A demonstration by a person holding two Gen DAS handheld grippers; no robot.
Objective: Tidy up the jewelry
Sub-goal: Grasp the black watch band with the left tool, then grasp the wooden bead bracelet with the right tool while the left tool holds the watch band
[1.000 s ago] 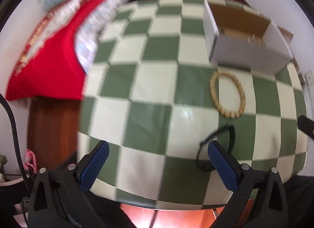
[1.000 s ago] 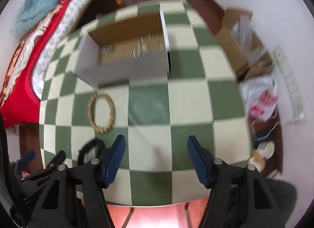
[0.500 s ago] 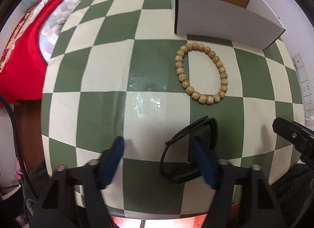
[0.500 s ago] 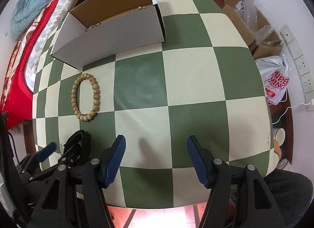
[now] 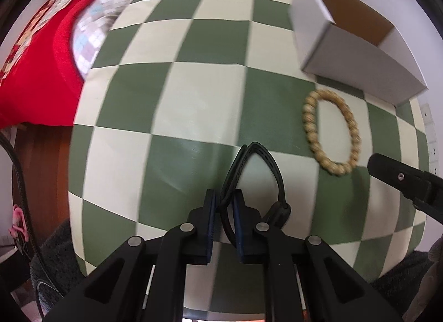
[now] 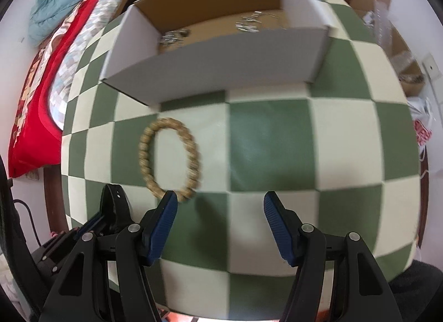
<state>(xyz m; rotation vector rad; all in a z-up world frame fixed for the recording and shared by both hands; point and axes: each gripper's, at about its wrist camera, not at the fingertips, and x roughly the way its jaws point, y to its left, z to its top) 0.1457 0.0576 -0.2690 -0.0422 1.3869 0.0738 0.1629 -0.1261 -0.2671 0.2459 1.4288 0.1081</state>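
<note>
On the checkered table, the left gripper clamps the black bracelet; right gripper gapes. Next: lift toward the box.

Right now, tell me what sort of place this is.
Probably a bedroom in a home: a bed with a red quilt and a teal blanket stands beside the checkered table, which bears a cardboard box and a beaded bracelet.

We've got a glossy checkered desk, wooden-looking bead bracelet, matte cardboard box, rubbery black band.
</note>
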